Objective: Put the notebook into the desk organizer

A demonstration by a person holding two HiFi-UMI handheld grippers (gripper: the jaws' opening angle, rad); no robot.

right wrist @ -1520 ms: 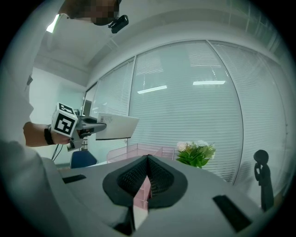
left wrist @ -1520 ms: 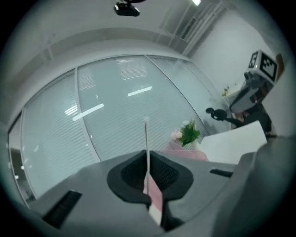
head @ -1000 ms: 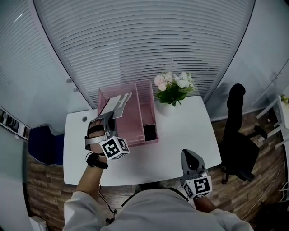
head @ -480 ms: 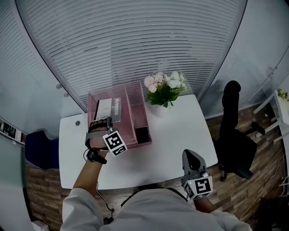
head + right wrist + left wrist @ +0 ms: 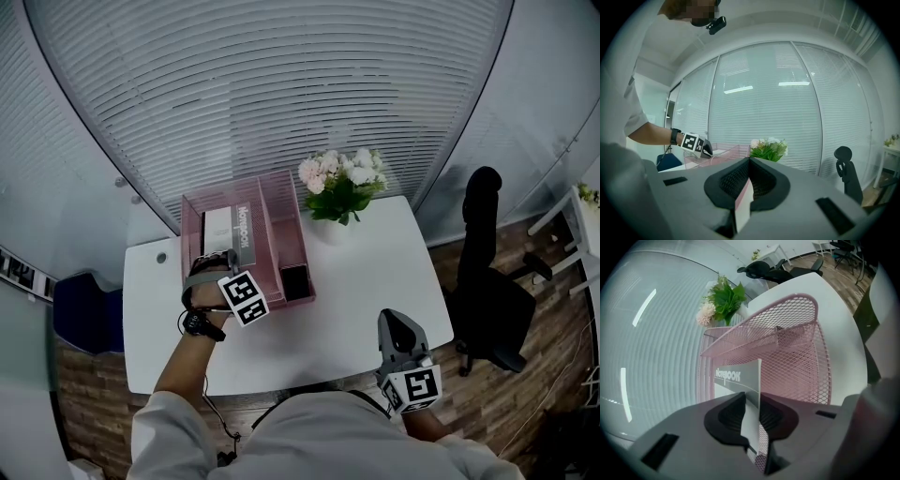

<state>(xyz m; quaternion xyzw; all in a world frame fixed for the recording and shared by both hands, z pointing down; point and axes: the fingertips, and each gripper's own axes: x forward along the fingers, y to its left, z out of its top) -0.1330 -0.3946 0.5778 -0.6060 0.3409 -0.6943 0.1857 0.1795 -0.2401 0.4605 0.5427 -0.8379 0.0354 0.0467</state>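
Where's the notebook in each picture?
Head view: the notebook is in the pink desk organizer's left side, just ahead of the left tongs.
Left gripper view: centre, between the opening tongs.
Right gripper view: too small to tell.
Shared landmark: the flowers.

Cool, even daylight comes through the white slatted blinds across the top of my head view. The picture is bluish and rather dim, and shadows on the white rectangular table are faint. Both tong views bulge, with black corners. Bright light strips glare upper middle in the right view, where my right tongs blur in the foreground.
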